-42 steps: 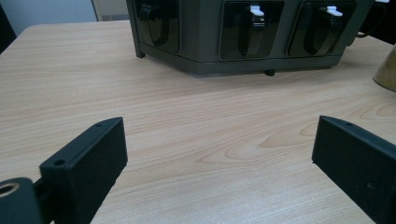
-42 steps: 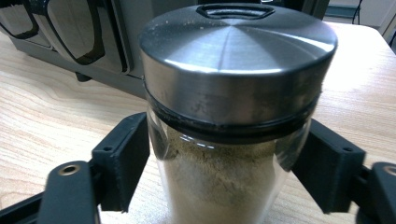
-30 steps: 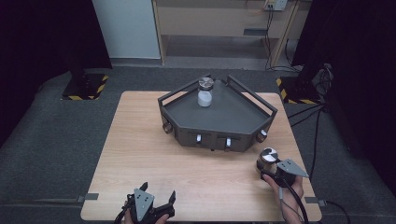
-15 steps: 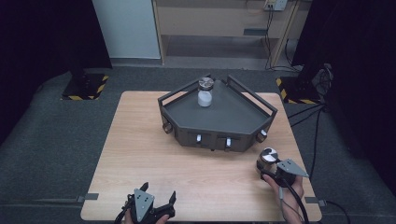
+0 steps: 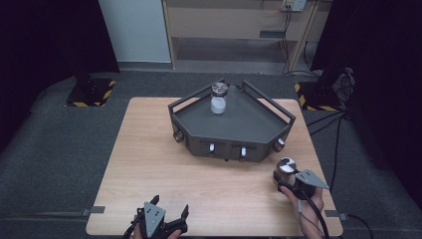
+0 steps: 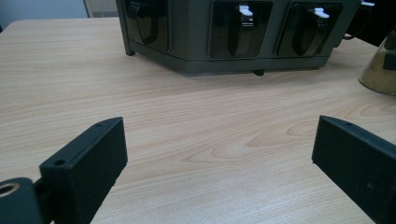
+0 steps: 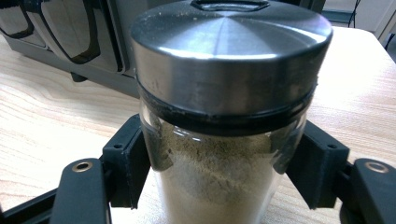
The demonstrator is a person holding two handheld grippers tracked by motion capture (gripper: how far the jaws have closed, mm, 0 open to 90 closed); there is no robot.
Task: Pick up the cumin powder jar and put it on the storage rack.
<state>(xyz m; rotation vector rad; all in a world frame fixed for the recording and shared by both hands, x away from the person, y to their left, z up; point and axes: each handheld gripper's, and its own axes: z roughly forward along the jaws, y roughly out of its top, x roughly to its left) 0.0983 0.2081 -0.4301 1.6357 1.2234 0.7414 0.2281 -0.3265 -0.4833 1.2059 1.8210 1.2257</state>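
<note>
While the left gripper [image 5: 169,215] rests with jaws wide apart well in front of the grey tray [image 5: 234,130], the right gripper [image 7: 219,186] clamps a spice jar [image 7: 224,107] just beside the tray's right front corner.

The near half of the wooden table [image 5: 149,174] lies bare, so a hand can pass freely across it from the left edge toward the middle. The dark angular tray [image 5: 231,127] fills the far middle and blocks any straight way toward the back; its raised rails close off the sides, and knobs stick out at its front corners. Inside it, a white jar [image 5: 218,98] stands near the far point, leaving the rest of the tray floor open from above. At the right front, a spice jar [image 5: 285,167] stands just in front of the tray's right corner, narrowing that gap.
</note>
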